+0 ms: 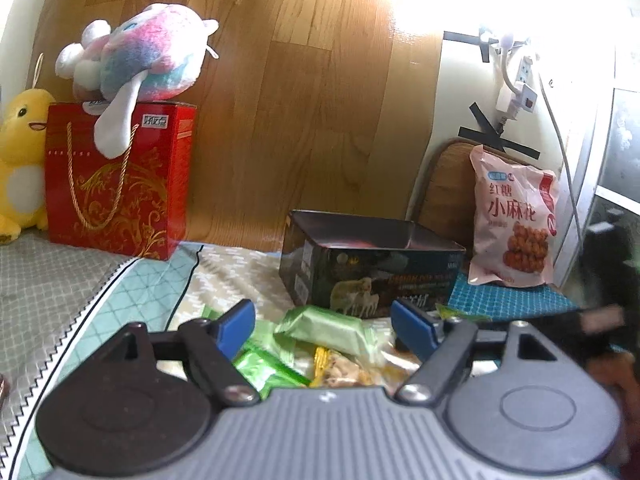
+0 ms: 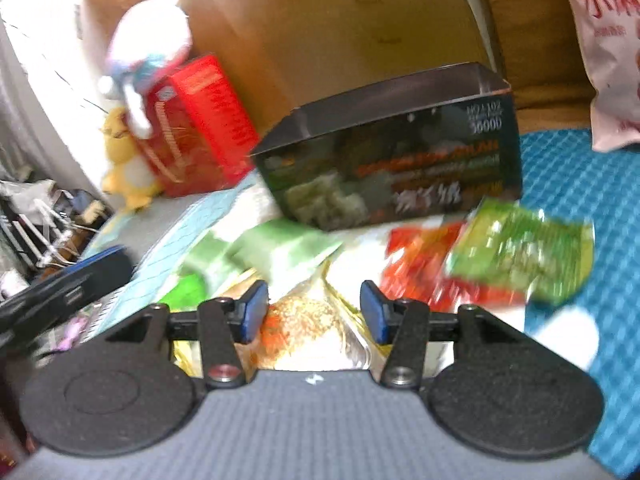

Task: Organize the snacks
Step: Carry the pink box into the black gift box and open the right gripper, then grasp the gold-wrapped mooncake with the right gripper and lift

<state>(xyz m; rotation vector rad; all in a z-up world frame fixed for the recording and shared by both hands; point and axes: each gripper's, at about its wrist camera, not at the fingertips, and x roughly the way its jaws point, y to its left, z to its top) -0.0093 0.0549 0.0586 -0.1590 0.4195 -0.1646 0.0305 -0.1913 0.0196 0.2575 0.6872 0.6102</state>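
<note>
A pile of small wrapped snacks lies on the cloth in front of an open dark box (image 1: 372,268). My left gripper (image 1: 324,326) is open above the pile, with a pale green packet (image 1: 324,326) between its blue fingertips (image 1: 236,326) and clear of both. A yellow nut bar (image 1: 344,368) lies under it. My right gripper (image 2: 314,314) is open low over a clear packet with orange and beige filling (image 2: 304,320). Red packets (image 2: 420,272) and a green packet (image 2: 520,256) lie to its right, and the dark box (image 2: 392,160) is behind. The right view is blurred.
A red gift box (image 1: 116,184) with a pastel plush toy (image 1: 140,60) on top stands at the back left, next to a yellow plush (image 1: 20,160). A pink snack bag (image 1: 512,220) leans at the back right. The left gripper shows at the left edge (image 2: 60,296).
</note>
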